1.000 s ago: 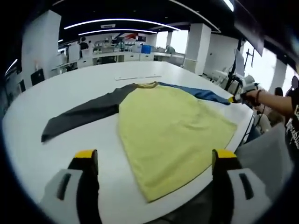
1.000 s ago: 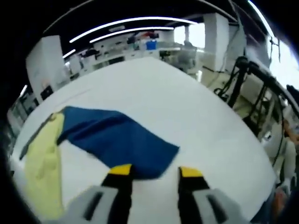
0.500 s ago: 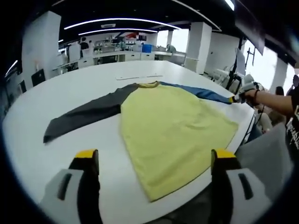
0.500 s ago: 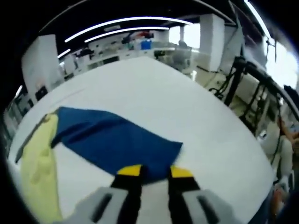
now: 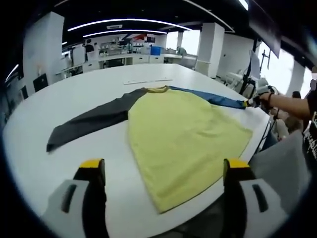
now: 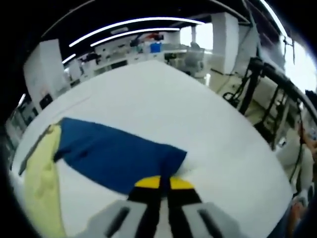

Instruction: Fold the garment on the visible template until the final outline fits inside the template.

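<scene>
Your right gripper has its yellow-tipped jaws pressed together at the bottom centre of the right gripper view, and they are clamped on the cuff end of the blue sleeve. That sleeve stretches from your jaws up to the left of the frame, flat on the white table, where it meets the yellow body of the garment at the left edge.

In the left gripper view, your left gripper sits with its jaws spread wide, one at lower left and one at lower right, holding nothing. Between and beyond them the garment lies spread across the middle of the frame: yellow body in the centre, dark grey sleeve running out to the left, blue sleeve reaching to the right. At the right edge your other hand meets the tip of that blue sleeve, near the table's rim. Desks and pillars stand at the top of the frame.
</scene>
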The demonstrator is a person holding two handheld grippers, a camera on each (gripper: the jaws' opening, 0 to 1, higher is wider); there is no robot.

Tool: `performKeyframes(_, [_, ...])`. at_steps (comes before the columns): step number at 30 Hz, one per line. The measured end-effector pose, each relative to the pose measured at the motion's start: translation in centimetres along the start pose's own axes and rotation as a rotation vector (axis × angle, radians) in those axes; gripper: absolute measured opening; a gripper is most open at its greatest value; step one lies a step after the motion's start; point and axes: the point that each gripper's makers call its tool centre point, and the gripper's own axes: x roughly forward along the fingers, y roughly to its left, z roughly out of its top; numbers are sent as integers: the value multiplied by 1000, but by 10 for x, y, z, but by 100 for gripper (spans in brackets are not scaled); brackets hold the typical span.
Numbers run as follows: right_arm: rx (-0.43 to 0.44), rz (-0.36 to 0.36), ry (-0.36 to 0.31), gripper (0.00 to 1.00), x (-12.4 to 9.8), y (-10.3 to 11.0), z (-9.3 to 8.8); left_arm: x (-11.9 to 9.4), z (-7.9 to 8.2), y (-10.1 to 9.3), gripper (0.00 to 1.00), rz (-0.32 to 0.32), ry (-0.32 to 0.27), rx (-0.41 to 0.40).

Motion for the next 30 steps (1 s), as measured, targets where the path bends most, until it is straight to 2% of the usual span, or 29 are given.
performKeyframes(3, [-15,-5,1,0,3,-7,6,-1,1,2,97,2,-8,-1])
performKeyframes(7, [-59,3,-13,0,-2,-4,16,-2,1,3,97,4,-11,-2])
performKeyframes(10, [-100,5,-19,0,4,-9,25,-2,1,3,97,2,-13,1])
performKeyframes(17, [-59,18,1,0,8,-11,22,-3,1,6,98,3,-18,0])
performKeyframes(19, [-50,21,5,0,19,-20,26,-4,0,7,97,5,-17,-2])
performKeyframes(20, [-47,23,7,0,10,-13,23,-4,-1,7,97,6,-16,-2])
performKeyframes(30, [-20,19,12,0,22,-24,34,-6,-1,6,98,8,-14,-2])
